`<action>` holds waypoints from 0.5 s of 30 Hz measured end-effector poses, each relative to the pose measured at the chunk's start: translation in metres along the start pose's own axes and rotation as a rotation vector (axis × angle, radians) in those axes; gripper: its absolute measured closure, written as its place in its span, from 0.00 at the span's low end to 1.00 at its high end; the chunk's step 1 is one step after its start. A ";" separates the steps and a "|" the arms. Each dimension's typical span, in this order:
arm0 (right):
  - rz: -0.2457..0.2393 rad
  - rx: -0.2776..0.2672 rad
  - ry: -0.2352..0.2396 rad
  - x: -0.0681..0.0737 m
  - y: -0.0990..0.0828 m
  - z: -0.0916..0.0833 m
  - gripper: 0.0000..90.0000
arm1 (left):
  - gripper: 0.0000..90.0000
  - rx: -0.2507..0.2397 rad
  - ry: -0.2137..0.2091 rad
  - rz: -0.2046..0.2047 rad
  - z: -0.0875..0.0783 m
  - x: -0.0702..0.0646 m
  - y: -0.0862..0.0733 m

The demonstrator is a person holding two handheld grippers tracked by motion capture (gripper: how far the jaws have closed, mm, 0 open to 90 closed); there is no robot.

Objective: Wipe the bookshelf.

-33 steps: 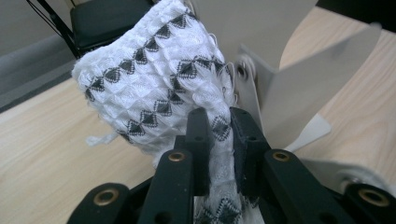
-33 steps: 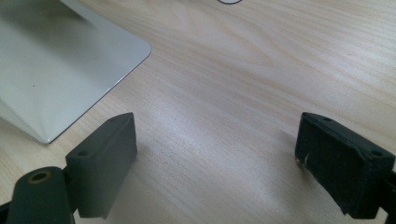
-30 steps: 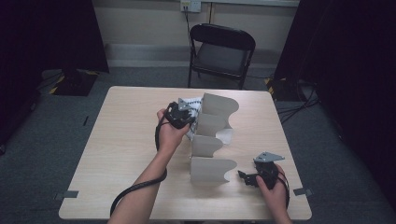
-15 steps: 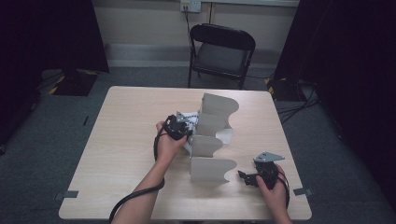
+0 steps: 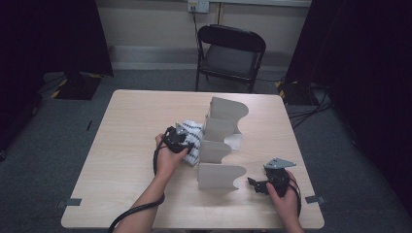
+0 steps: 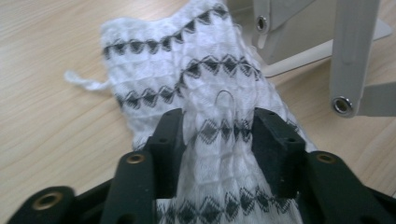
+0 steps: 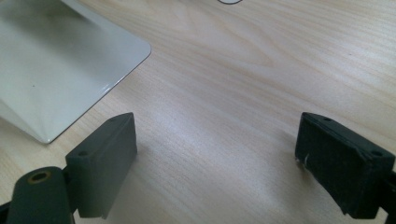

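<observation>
A white cloth with black zigzag bands lies crumpled on the table, against the left side of a row of upright grey divider panels. My left gripper rests low over the cloth. In the left gripper view its jaws have just been opening and now stand apart, with a ridge of the cloth lying loose between them at the left gripper. My right gripper lies on the table near the front right, beside the nearest panel. The right gripper is open over bare wood.
The wooden table has bare room on its left half and along the far edge. The panels' feet and rivets stand close to the cloth's right side. A black folding chair stands beyond the table. Cables trail from both hands toward the front edge.
My left hand has come down and toward the front with the cloth, from up by the panels to the tabletop. Its jaws have parted. The right hand has stayed put.
</observation>
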State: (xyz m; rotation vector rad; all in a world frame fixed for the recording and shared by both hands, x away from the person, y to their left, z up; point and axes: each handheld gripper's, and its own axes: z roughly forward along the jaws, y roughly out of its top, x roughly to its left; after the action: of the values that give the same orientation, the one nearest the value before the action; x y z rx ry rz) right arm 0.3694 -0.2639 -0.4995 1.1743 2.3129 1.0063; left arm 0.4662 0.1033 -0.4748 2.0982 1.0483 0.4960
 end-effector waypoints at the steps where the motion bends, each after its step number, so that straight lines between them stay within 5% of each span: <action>1: 0.000 0.000 0.000 0.000 0.000 0.000 0.13 | 0.57 0.006 0.000 -0.008 -0.002 0.000 -0.002; 9: 0.000 0.000 0.000 0.000 0.000 0.000 0.13 | 0.43 0.014 0.002 -0.064 0.005 -0.002 -0.017; 11: 0.000 0.000 0.000 0.000 0.000 0.000 0.13 | 0.43 0.019 0.002 -0.051 0.007 -0.002 -0.017; 15: 0.000 0.000 0.000 0.000 0.000 0.000 0.13 | 0.62 0.034 -0.030 -0.029 0.008 -0.003 -0.012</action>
State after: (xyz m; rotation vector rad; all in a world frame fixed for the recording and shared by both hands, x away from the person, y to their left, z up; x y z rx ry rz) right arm 0.3694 -0.2639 -0.4995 1.1743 2.3129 1.0065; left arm 0.4635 0.1024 -0.4896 2.1112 1.0756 0.4341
